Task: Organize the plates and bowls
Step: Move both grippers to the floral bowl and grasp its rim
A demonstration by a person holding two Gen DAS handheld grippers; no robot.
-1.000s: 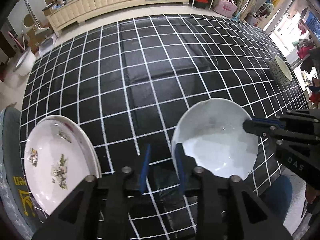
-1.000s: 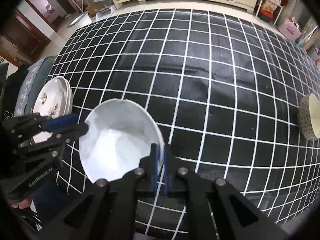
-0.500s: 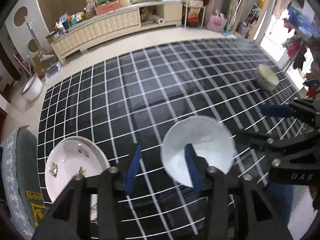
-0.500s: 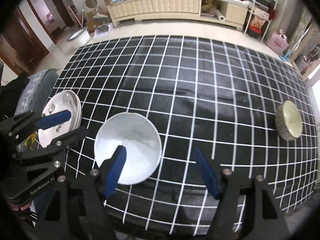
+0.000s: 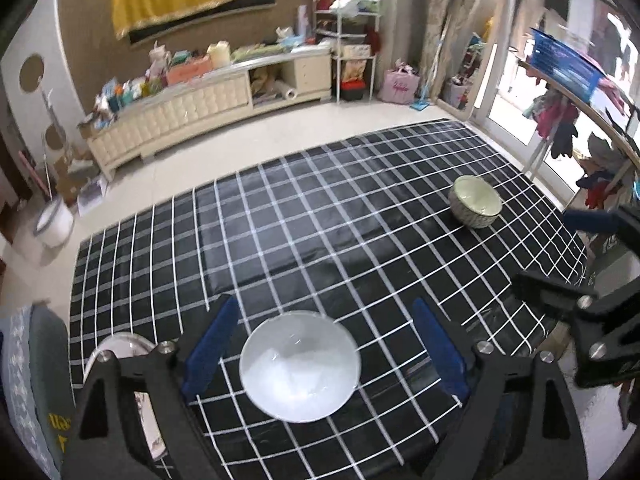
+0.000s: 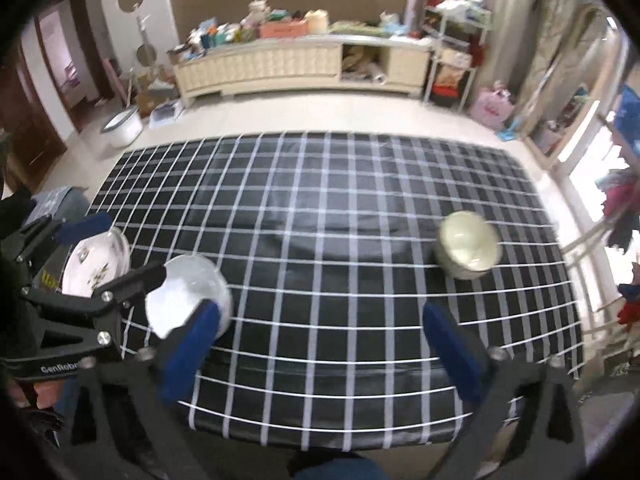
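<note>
A plain white bowl [image 5: 300, 366] [image 6: 188, 300] stands on the black grid-patterned table [image 5: 320, 220] near its front left edge. My left gripper [image 5: 324, 304] hangs well above it, jaws still opening, touching nothing. My right gripper [image 6: 320, 310] is also raised with jaws opening wide and nothing between them. A flower-printed plate [image 5: 120, 344] [image 6: 96, 268] lies left of the white bowl, partly hidden by a finger. A small patterned bowl [image 5: 476, 200] [image 6: 468, 250] sits far to the right.
A cushioned seat [image 5: 36, 380] stands by the table's left edge. Beyond the table are pale floor, a long cream cabinet [image 6: 300, 64] loaded with clutter, and a white basin [image 6: 122, 126]. Hanging clothes [image 5: 560, 128] are to the right.
Both grippers have let go of the white bowl's rim, opened wide and lifted up and back. The bowl stays on the table and more of the room shows.
</note>
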